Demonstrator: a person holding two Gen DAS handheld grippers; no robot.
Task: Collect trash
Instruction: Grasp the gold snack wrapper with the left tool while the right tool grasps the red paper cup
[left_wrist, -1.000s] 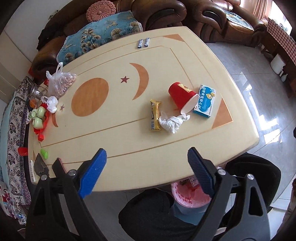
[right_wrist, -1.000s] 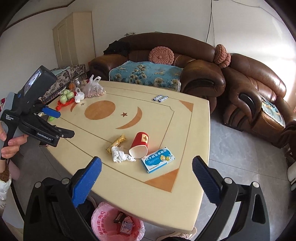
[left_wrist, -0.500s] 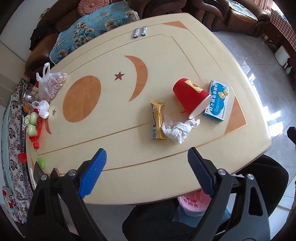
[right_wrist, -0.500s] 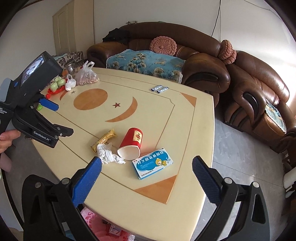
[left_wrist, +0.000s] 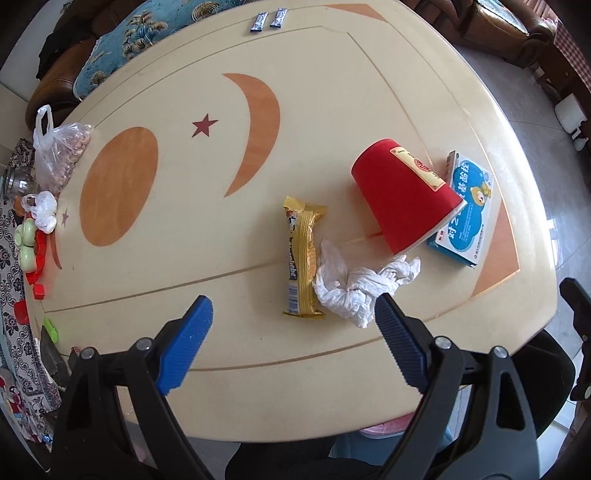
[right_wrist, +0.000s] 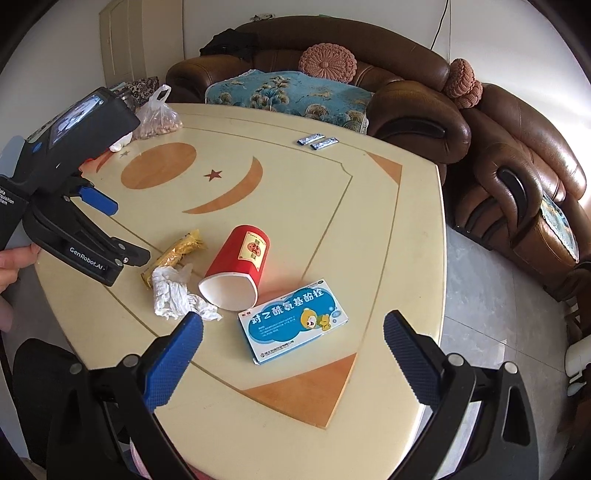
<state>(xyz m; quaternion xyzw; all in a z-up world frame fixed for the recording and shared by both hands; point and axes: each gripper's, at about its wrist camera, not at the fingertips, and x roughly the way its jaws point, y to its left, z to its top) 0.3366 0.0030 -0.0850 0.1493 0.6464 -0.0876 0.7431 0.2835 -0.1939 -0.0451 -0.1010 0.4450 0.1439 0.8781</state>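
Evidently both grippers, left gripper (left_wrist: 293, 319) and right gripper (right_wrist: 293, 334), gape empty above tissue (left_wrist: 354, 286).

A home living room: a brown leather sofa (right_wrist: 332, 74) with cushions stands behind the inlaid table (right_wrist: 295, 192); an armchair (right_wrist: 517, 177) sits beside the table on tiled floor.

Brown leather sofa (right_wrist: 369, 85) behind cream table (right_wrist: 369, 229); grey tiled floor (right_wrist: 491, 295).
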